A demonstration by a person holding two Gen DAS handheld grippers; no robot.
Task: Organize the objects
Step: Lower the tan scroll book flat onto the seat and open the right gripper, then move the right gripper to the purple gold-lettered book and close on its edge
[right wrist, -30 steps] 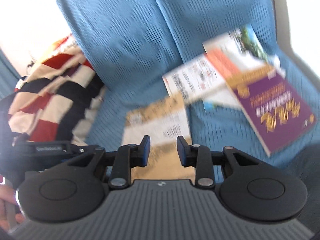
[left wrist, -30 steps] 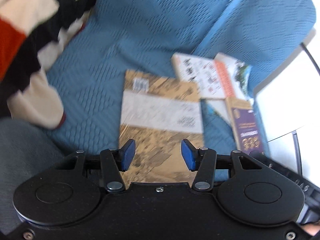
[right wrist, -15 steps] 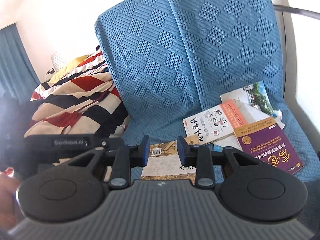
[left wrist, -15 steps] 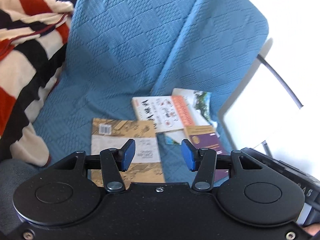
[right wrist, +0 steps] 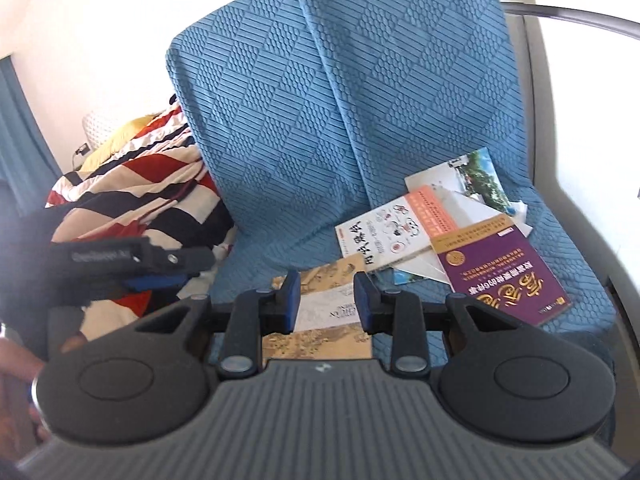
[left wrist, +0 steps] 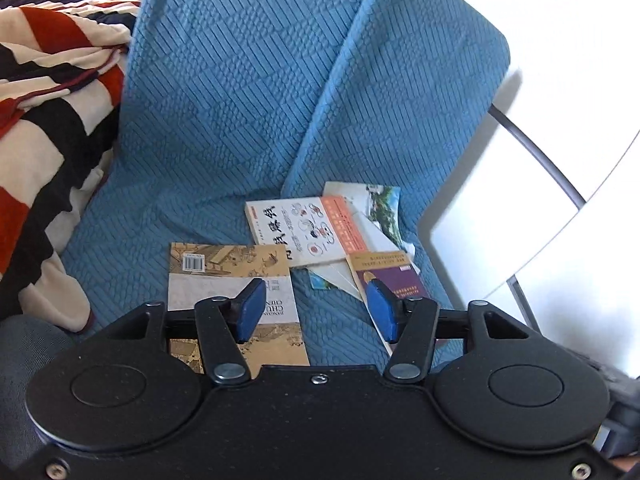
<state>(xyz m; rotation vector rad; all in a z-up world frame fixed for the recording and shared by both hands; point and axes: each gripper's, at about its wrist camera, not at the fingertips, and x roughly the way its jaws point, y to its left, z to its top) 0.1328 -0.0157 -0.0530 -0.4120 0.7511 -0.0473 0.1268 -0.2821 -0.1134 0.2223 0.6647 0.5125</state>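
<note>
On the blue sofa seat (left wrist: 208, 208), as the left wrist view shows it, four or five books lie loose and unsorted. A tan book (left wrist: 230, 280) lies flat by itself nearer the middle of the seat, barcode up. Just beside it, toward the armrest, a white book with an orange band (left wrist: 304, 232) overlaps a purple book (left wrist: 394, 276) and a booklet with a landscape photo (left wrist: 380, 204), with loose white pages between them. The left tool (left wrist: 316, 310) hangs above the seat with its jaws moderately wide, having just been opening, and nothing is between them. A striped blanket (left wrist: 48, 120) is heaped at the far side of the sofa.

From the right wrist view, the same spread is confirmed: the tan book (right wrist: 332, 312) sits directly ahead, the white book (right wrist: 392, 236) touches its far corner, and the purple book (right wrist: 504, 268) lies askew across the pile with the photo booklet (right wrist: 472, 176) behind it. The right tool (right wrist: 326, 300) stands narrow but not closed, and empty. The left tool (right wrist: 156, 282) shows at the side, held in a hand (right wrist: 16, 364).

Assessment: no stacking or squaring appears done. All books remain to be gathered; the tan book looks the easiest first pick, lying clear of the others. Neither tool touches anything.
</note>
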